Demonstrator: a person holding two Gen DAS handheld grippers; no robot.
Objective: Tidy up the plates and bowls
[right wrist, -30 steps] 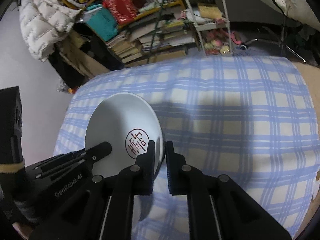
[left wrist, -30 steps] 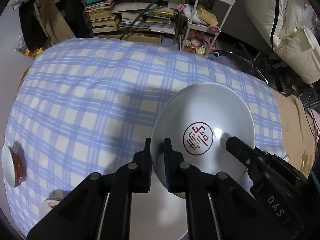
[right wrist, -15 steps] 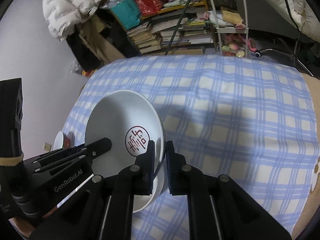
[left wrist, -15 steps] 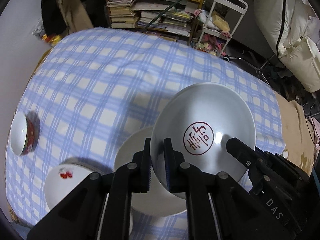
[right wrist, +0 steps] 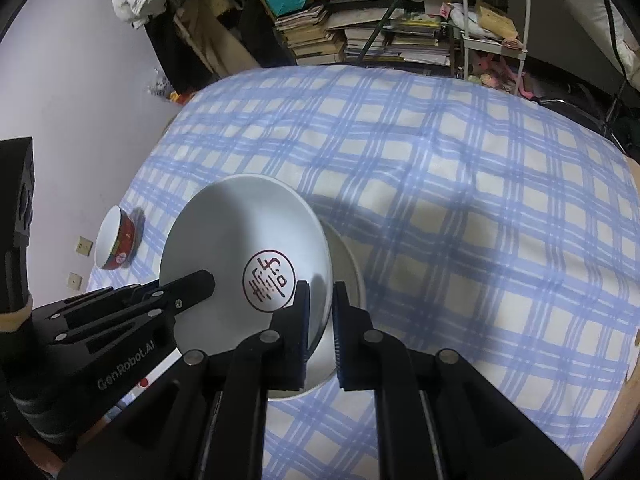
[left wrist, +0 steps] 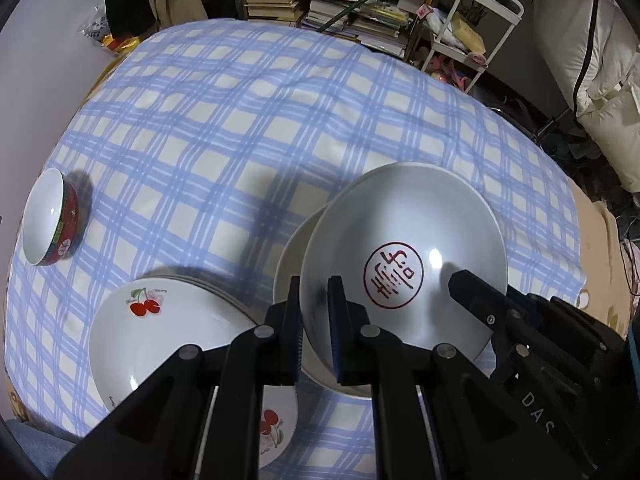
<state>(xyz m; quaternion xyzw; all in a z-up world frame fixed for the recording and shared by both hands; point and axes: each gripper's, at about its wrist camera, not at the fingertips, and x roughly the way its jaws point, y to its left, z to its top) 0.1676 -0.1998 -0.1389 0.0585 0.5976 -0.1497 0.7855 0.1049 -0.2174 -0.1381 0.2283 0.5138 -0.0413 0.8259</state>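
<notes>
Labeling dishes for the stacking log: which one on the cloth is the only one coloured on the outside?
The small bowl near the cloth's left edge: red patterned outside, white inside. The cherry plates and the seal-marked bowl are white.

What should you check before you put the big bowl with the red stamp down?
1. Left gripper pinching the stamped bowl's rim: ok.
2. Right gripper pinching the opposite rim: ok.
3. Bowl level: not ok, it looks tilted.
4. White bowl underneath, ready for stacking: ok.
5. Bowl centred above it: cannot tell.
6. Cherry plates and red bowl clear of the path: ok.
</notes>
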